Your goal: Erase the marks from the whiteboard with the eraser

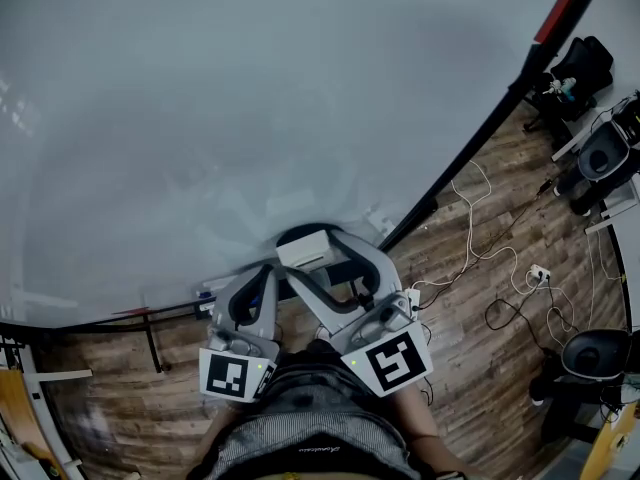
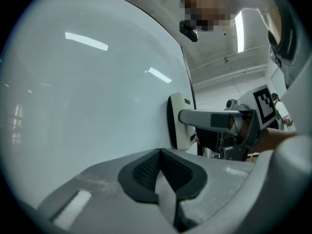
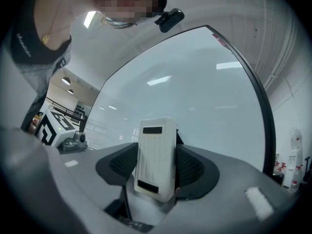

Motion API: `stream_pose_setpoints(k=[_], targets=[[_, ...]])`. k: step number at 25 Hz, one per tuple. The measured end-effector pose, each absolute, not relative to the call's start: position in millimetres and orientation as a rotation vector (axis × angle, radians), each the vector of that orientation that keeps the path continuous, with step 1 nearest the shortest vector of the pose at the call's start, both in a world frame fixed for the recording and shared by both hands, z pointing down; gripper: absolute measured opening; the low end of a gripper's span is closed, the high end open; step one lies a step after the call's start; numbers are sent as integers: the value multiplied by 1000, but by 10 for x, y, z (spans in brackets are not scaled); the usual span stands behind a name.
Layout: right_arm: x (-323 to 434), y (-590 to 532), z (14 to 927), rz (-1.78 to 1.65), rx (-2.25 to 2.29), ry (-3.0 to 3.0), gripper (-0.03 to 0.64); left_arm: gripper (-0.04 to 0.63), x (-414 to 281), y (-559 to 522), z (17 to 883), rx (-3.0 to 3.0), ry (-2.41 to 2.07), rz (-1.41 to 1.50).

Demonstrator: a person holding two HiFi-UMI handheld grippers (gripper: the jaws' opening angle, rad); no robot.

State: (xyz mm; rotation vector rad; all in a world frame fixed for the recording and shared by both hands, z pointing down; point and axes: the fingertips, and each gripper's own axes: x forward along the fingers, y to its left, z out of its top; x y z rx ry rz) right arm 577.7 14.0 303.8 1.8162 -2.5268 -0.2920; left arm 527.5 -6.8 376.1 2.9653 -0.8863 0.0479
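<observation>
**A:** Where is the eraser (image 3: 155, 147), and which gripper has it?

**B:** The right gripper (image 3: 157, 168) has it. Its jaws are clamped on the two long sides of the white body. The eraser's long axis runs out along the jaws, so it sticks forward from them.

**A:** And how does it sit relative to the whiteboard (image 1: 250, 98)?

**B:** From the left gripper view, the eraser (image 2: 179, 123) has its dark felt face turned to the whiteboard (image 2: 87, 106) and seems to touch it, low down near the right edge. I judge that the next wipe depends on keeping that face flat against the board while it slides along it.

**A:** What is the left gripper doing?

**B:** The left gripper (image 2: 161, 172) has its pads together with nothing between them. It sits just beside the right one, a little lower and to the left. The right gripper is the one on the board, so I'd say the wiping falls to it.

**A:** Are there any marks left?

**B:** I can't make out any dark strokes. The surface is glossy and pale, with ceiling lights mirrored in it and some faint smears low down.

**A:** And the room?

**B:** The board has a black frame (image 1: 470, 138). There is a wood-plank floor (image 1: 470, 368) with loose cables (image 1: 500, 268), and office chairs (image 1: 590, 353) stand off to the right.
</observation>
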Motion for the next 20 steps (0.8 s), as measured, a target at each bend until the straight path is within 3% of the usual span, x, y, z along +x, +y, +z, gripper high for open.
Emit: stream_pose_setpoints(k=[20], targets=[[6710,411,3026,-287,2016,-2396,267,3,5562,-22,3766,3029,-851,73]])
